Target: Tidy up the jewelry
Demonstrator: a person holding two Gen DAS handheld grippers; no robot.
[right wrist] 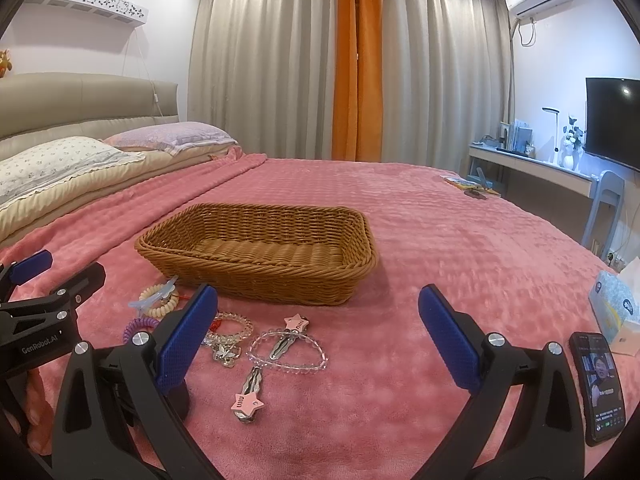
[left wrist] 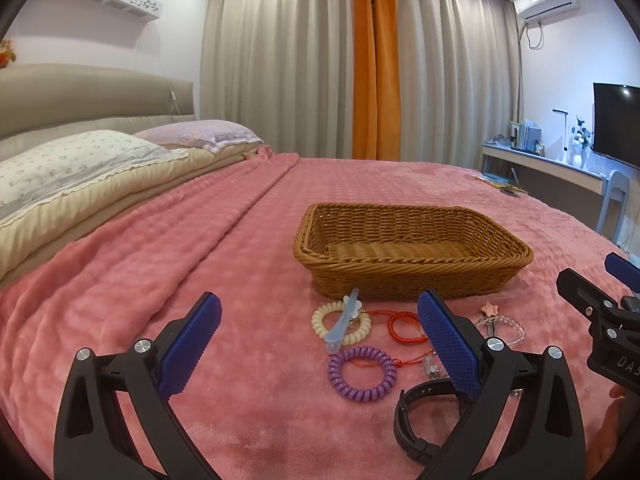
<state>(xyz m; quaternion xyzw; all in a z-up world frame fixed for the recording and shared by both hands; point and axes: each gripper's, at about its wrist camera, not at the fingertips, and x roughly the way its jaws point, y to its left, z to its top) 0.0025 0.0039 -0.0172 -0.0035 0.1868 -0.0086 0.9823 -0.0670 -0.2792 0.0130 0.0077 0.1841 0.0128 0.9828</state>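
Both grippers, left gripper and right gripper, are hovering spread wide and gripping nothing; jewelry pieces, including a purple coil band, are lying just before the wicker basket.

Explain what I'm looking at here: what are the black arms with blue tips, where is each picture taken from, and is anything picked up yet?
They are two hand-held grippers, each with a camera looking along its two blue-padded fingers. One picture is from the left gripper, the other from the right gripper. Both are open and hold nothing.

On the pink fleece bedspread stands a brown woven wicker basket, with nothing visible inside. In front of it lie the loose pieces: a cream spiral hair tie with a pale blue hair clip across it, a purple spiral hair tie, a red cord, a black watch strap, a clear bead bracelet and two pink star hair clips. A smartphone lies to the right.
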